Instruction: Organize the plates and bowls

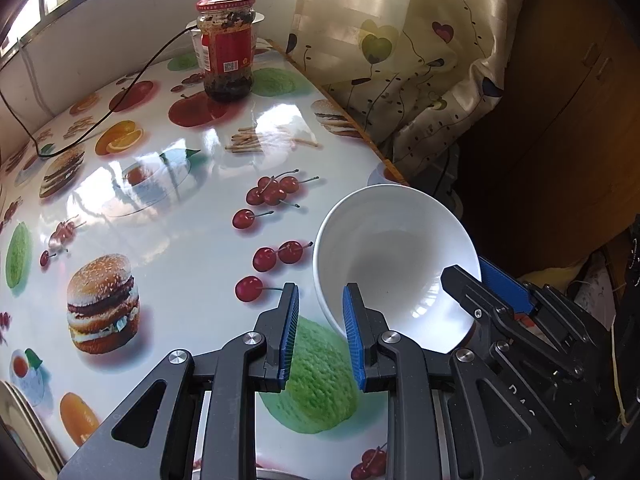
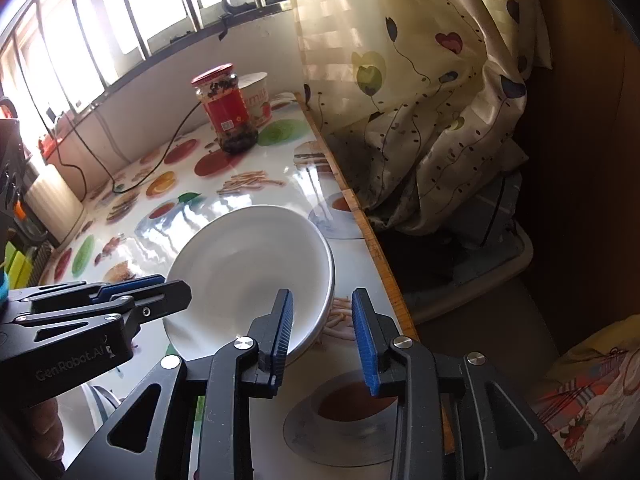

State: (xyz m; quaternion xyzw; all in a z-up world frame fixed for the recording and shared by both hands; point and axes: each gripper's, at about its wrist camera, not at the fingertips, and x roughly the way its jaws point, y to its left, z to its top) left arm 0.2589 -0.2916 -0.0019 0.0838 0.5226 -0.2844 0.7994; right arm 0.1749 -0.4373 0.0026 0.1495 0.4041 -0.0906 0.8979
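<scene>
A white bowl (image 1: 392,248) hangs tilted over the fruit-and-burger printed table (image 1: 180,200), near its right edge, held from two sides. My left gripper (image 1: 320,292) is shut on the bowl's left rim, one blue pad inside the wall and one outside. In the right wrist view the bowl (image 2: 248,264) tips away from the camera. My right gripper (image 2: 320,296) straddles its near rim and is shut on it. The left wrist view shows the right gripper (image 1: 468,272) with one finger inside the bowl and its blue pad against the outside. Whether the bowl's foot touches the table is hidden.
A red-lidded jar (image 1: 228,48) stands at the far end of the table with a paper cup (image 2: 260,96) behind it. A black cable (image 1: 120,96) trails across the far left. Stacked plates (image 1: 16,420) show at the near left corner. A curtain (image 1: 400,60) hangs past the table's right edge (image 2: 380,256).
</scene>
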